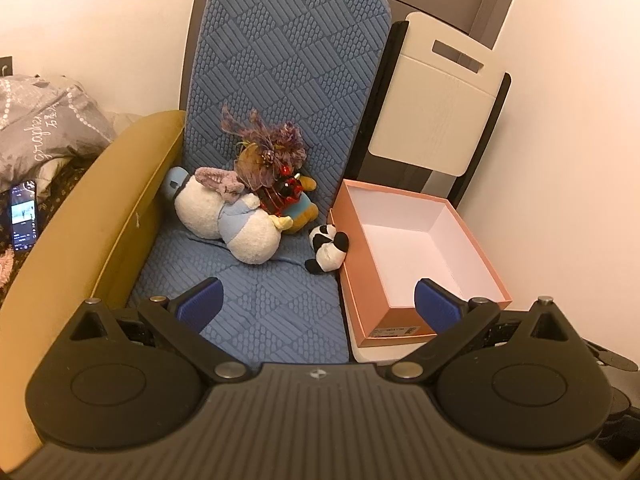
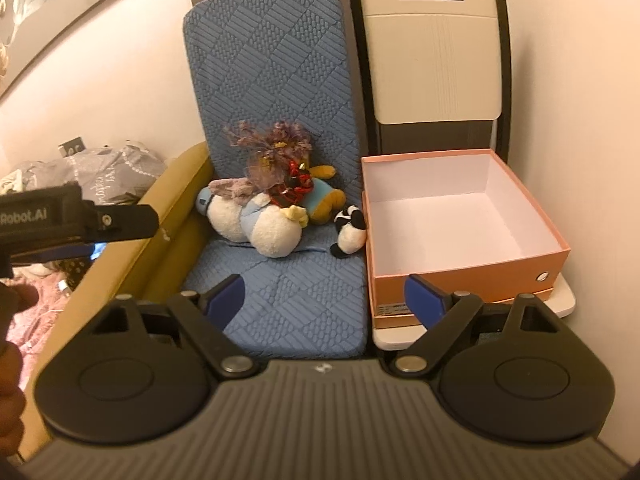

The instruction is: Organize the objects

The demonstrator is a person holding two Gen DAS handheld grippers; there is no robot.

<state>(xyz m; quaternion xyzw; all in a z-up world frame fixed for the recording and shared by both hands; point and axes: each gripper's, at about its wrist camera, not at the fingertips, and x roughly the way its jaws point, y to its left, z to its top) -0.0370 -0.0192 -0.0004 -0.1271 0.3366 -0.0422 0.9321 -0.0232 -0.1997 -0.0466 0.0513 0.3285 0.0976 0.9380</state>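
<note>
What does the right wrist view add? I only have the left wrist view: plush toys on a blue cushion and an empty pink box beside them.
Observer: The pink box has a round metal eyelet near its front right corner.
Operator: What is the right gripper doing?
Observer: The right gripper is open and holds nothing, aimed between the cushion and the box.
Operator: Anything on the left wall?
Observer: A framed picture hangs there, at the upper left.
</note>
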